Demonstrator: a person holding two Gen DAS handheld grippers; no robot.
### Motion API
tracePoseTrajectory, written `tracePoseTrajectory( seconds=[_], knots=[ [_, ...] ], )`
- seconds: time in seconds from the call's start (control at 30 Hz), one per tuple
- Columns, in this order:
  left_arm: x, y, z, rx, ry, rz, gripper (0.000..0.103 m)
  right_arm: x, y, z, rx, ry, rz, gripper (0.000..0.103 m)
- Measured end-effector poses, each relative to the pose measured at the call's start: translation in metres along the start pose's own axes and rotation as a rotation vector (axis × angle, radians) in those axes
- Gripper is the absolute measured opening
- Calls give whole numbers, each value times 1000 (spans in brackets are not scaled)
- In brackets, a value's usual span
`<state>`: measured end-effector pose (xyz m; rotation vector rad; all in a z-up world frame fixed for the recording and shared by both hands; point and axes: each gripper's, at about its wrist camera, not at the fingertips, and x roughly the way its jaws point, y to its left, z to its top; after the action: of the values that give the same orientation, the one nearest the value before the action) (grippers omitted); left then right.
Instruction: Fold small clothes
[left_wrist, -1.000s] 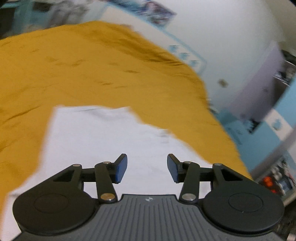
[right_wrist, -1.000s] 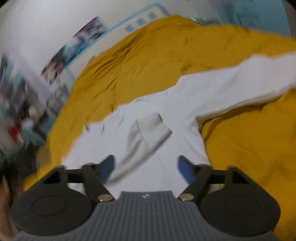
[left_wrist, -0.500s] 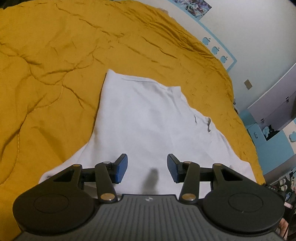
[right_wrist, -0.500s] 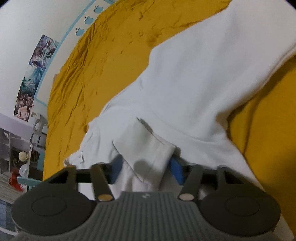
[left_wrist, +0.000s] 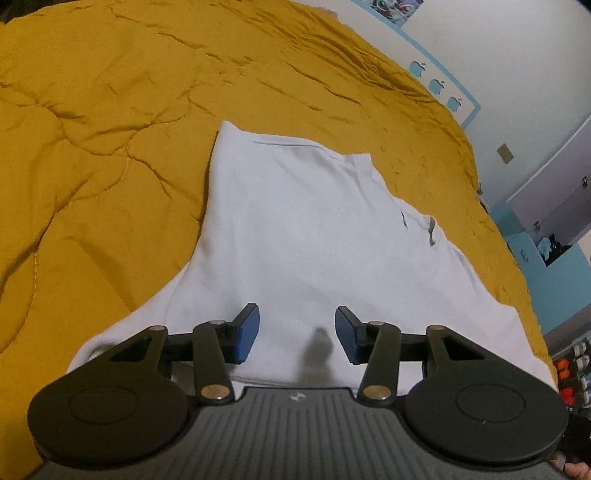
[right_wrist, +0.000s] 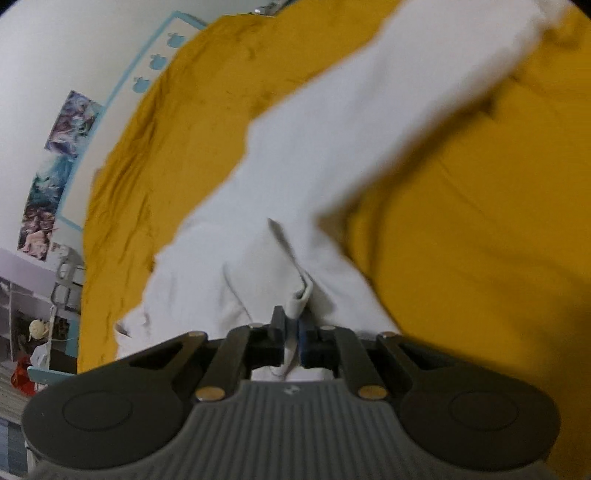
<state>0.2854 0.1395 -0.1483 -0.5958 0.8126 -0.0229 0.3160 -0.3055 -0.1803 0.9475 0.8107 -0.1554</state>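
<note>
Down at the bottom middle of the right wrist view, the right gripper (right_wrist: 293, 332) has just snapped closed and is now pinching a bunched bit of the white garment (right_wrist: 306, 177). It looks like the collar or a flap near the neck, though the blur makes it hard to be sure. Half a second ago that flap was lying flat between the jaws as they closed in; now it's squeezed into a little ridge poking up out of them. So my read is the grab for the first fold is done on that side, and the lift or drag-over comes next.

The left gripper (left_wrist: 297, 334) is a different story: jaws spread, nothing between them, hovering over the near edge of the garment with its shadow on the cloth. It has dropped a bit closer over the last second but hasn't clamped anything yet.

The garment itself is spread out on a bed with a mustard yellow quilt (left_wrist: 110, 129), pretty wrinkly and soft, so the fabric may drag and rumple a bit. One sleeve (right_wrist: 461, 62) stretches to the upper right of the right view.

Room-wise: white wall with a blue border strip of apple shapes (left_wrist: 439, 86), posters (right_wrist: 55, 162) at the left, and cluttered shelves at the frame edges.
</note>
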Motion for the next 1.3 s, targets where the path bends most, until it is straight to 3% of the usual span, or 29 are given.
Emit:
tracePoseTrajectory(
  seconds=[0.1, 0.17, 0.27, 0.33, 0.43, 0.57, 0.7, 0.77, 0.83, 0.87, 0.97, 1.0, 1.1, 1.2, 1.3],
  knots=[
    [-1, 1, 2, 9, 19, -2, 56, -7, 10, -2, -55, -27, -28, 5],
    [-4, -1, 3, 9, 23, -9, 56, -20, 16, 0, -85, -69, -32, 22],
    [-12, -9, 4, 28, 14, -51, 56, -42, 32, 5, -168, -173, -12, 39],
    [-13, -18, 4, 51, 16, -74, 57, -42, 44, 6, -217, -176, 60, 41],
    [-7, -28, 1, 80, 34, -70, 58, -23, 64, 4, -259, -87, 182, 42],
    [3, -32, -4, 105, 55, -43, 58, 13, 89, -10, -392, -38, 106, 42],
    [11, -26, -6, 109, 79, -46, 60, 42, 82, -14, -398, 6, -20, 42],
    [12, -25, -5, 110, 86, -51, 60, 47, 77, -15, -425, -6, -52, 29],
    [6, -34, 0, 118, 86, -53, 60, 41, 75, -11, -399, 6, -26, 31],
    [1, -44, 1, 137, 77, -69, 60, 32, 74, -6, -375, 4, 0, 38],
    [-12, -87, -2, 207, 51, -130, 61, -19, 52, 14, -303, -84, 96, 56],
    [-14, -103, -6, 225, 47, -162, 69, -37, 41, 24, -276, -126, 112, 59],
    [-12, -157, -28, 265, 63, -275, 81, -87, -3, 59, -134, -250, 65, 61],
    [5, -200, -54, 300, 112, -334, 81, -127, -58, 99, 32, -384, -23, 63],
    [26, -236, -80, 332, 140, -343, 79, -148, -104, 128, 155, -470, -74, 63]
  ],
)
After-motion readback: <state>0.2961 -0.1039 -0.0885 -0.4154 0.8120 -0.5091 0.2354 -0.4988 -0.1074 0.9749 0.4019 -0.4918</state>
